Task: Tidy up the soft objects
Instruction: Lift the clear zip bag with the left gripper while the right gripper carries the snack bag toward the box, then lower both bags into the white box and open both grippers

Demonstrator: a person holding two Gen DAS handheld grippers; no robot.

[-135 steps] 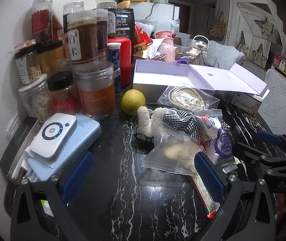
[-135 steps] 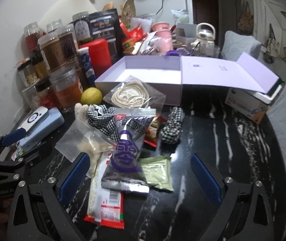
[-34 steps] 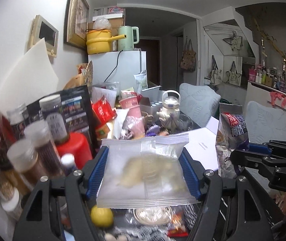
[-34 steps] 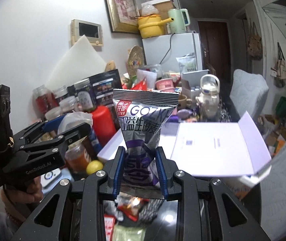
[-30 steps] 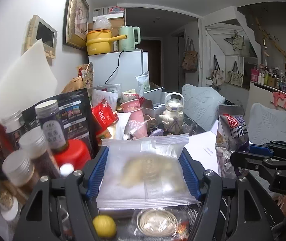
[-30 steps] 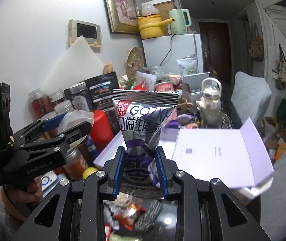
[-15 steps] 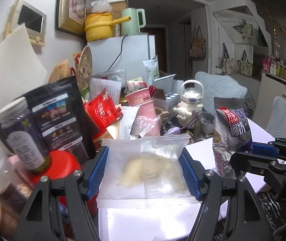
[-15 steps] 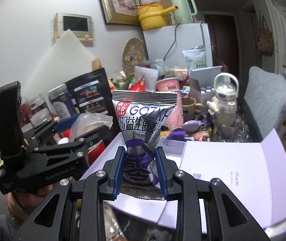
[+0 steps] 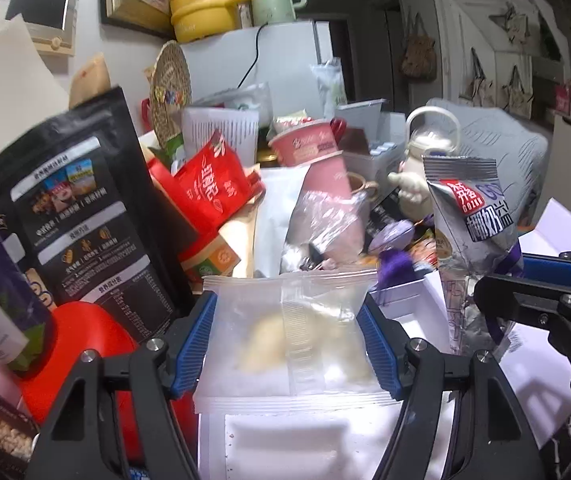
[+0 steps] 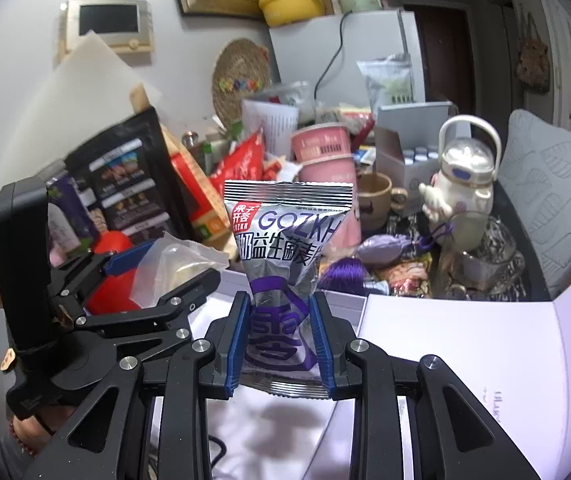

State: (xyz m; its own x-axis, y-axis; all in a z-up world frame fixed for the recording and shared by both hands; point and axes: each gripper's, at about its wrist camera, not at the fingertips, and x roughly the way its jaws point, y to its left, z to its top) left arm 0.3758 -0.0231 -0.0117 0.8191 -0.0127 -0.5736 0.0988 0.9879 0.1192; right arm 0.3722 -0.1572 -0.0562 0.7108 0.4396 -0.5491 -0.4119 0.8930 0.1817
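Note:
My left gripper (image 9: 290,340) is shut on a clear zip bag (image 9: 291,336) with pale yellowish contents, its blue pads pressing both side edges. It hangs over the open lilac box (image 9: 325,436), whose white inside shows below. My right gripper (image 10: 281,340) is shut on the pinched lower part of a silver and purple snack packet (image 10: 287,240), held upright over the same box (image 10: 465,364). In the left wrist view the packet (image 9: 471,232) and right gripper (image 9: 541,292) stand at the right. From the right wrist the left gripper (image 10: 153,276) and its bag (image 10: 173,264) appear on the left.
Behind the box stand a black pouch (image 9: 85,216), a red canister (image 9: 81,340), red packets (image 9: 209,188), pink tubs (image 10: 321,152), a mug (image 10: 377,196), a white kettle figure (image 10: 461,176) and a glass (image 10: 481,260). The box lid (image 10: 505,380) lies open at right.
Both grippers have carried their bags forward and down, from above the table clutter to over the open box; the back-wall clutter now looms closer. Grips are unchanged.

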